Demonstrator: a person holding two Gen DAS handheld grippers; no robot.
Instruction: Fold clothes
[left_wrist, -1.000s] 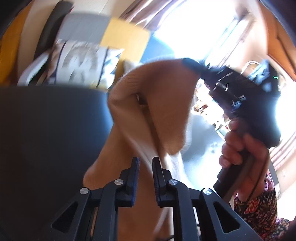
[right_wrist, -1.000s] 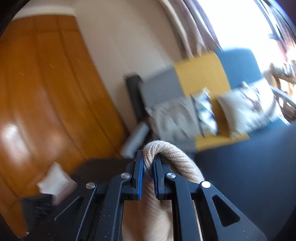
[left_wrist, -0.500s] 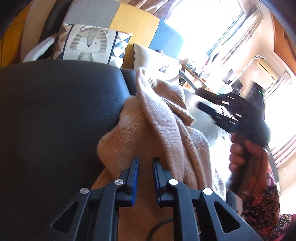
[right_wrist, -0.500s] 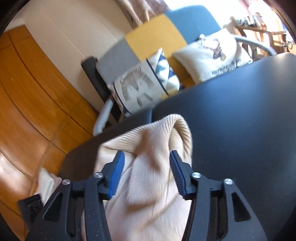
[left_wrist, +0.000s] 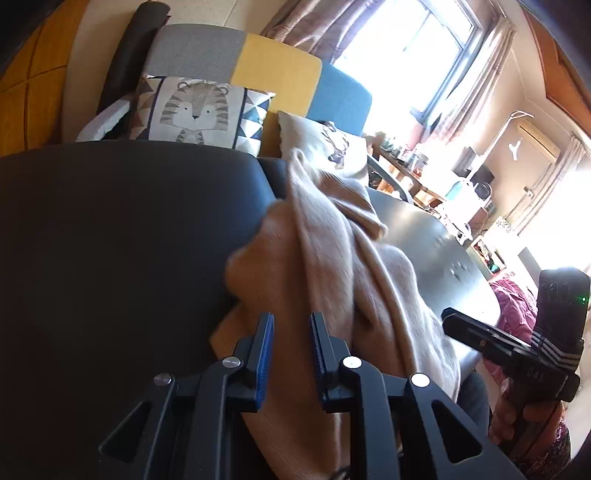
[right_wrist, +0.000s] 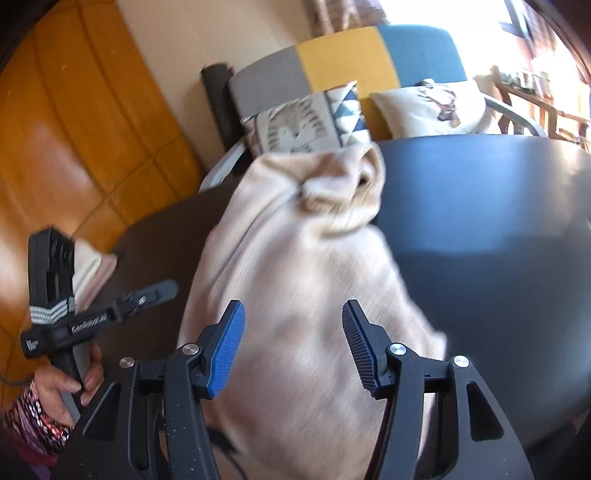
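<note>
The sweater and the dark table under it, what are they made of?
The sweater looks like soft knitted yarn, maybe wool or cotton: fine ribs show and it slumps in folds. The table looks smooth and slightly glossy, perhaps coated wood or plastic; window light glints off it.

Left tongs (left_wrist: 291, 347) just widening slightly, right tongs (right_wrist: 293, 347) spread wide

Your beige sweater (right_wrist: 295, 266) is smeared by motion in the right wrist view, and its lower part runs off the bottom edge in both views. In the left wrist view you cannot tell whether the left gripper (left_wrist: 291, 343) pinches any fabric. At the lower right of that frame, the hand (left_wrist: 517, 413) is cut by the edge. The shelf clutter (left_wrist: 417, 162) at upper right is too small and washed out to identify.
</note>
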